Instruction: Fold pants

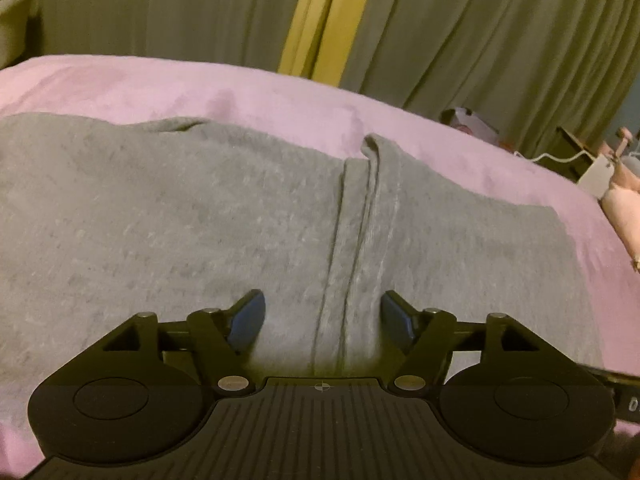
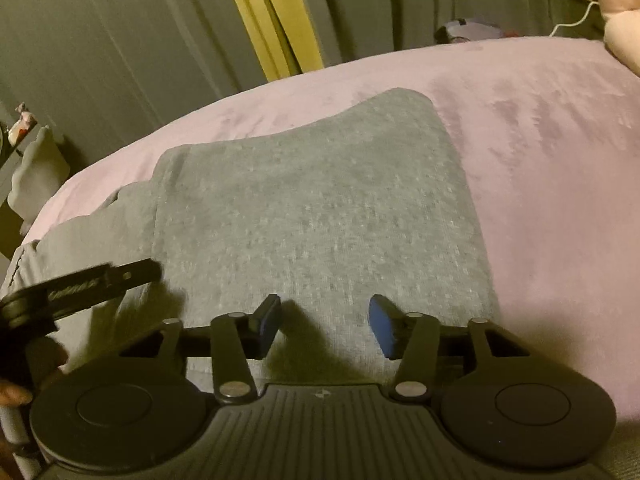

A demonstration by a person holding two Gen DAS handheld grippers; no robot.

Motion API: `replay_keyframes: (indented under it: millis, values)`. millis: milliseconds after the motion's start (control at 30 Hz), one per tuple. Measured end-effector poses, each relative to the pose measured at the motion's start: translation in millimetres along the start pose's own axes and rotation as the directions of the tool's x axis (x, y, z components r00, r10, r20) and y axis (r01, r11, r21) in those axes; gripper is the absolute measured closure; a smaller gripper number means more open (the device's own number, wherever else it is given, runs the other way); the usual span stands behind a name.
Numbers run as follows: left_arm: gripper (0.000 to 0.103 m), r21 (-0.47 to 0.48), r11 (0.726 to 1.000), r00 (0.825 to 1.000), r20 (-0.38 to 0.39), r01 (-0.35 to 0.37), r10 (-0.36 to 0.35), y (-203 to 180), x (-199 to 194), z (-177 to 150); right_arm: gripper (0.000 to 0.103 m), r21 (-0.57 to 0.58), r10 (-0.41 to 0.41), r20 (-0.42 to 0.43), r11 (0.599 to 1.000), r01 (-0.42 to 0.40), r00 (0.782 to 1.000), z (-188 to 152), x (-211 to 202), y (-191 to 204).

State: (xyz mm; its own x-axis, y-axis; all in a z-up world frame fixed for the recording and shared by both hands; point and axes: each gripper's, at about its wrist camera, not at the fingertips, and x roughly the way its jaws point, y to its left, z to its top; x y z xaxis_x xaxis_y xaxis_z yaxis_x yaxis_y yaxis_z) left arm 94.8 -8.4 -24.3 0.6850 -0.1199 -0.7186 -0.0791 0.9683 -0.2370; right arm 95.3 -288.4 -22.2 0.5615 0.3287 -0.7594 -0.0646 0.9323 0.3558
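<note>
Grey sweatpants lie flattened on a pink blanket. A raised seam fold runs from their far edge toward me. My left gripper hovers low over that fold, open, its blue pads on either side and clear of the cloth. In the right wrist view the pants show as a folded grey panel with a rounded far corner, on the same blanket. My right gripper is open just above the panel's near edge, with nothing pinched.
Olive curtains with a yellow strip hang behind the bed. A white cable and pale pink soft things sit off the right side. The left tool's black body and a hand show at left in the right wrist view.
</note>
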Motion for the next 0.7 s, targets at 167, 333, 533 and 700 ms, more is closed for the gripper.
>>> replay_keyframes:
  millis: [167, 333, 533, 700]
  values:
    - [0.055, 0.072, 0.997, 1.0, 0.011, 0.024, -0.024, -9, -2, -4, 0.033, 0.021, 0.031, 0.01, 0.999, -0.031, 0.999, 0, 1, 2]
    - [0.067, 0.063, 0.996, 0.998, 0.005, 0.063, -0.064, -8, -1, -5, 0.022, -0.049, 0.016, 0.006, 0.999, -0.016, 1.0, -2, 5, 14]
    - [0.046, 0.035, 0.994, 0.995, -0.019, 0.103, -0.103, -3, 11, -4, 0.006, -0.065, 0.036, -0.008, 0.997, -0.036, 0.999, 0, 9, 19]
    - [0.067, 0.061, 0.993, 0.995, -0.008, 0.097, -0.096, -5, 9, -6, 0.005, -0.096, 0.015, -0.006, 0.995, -0.015, 1.0, -2, 8, 25]
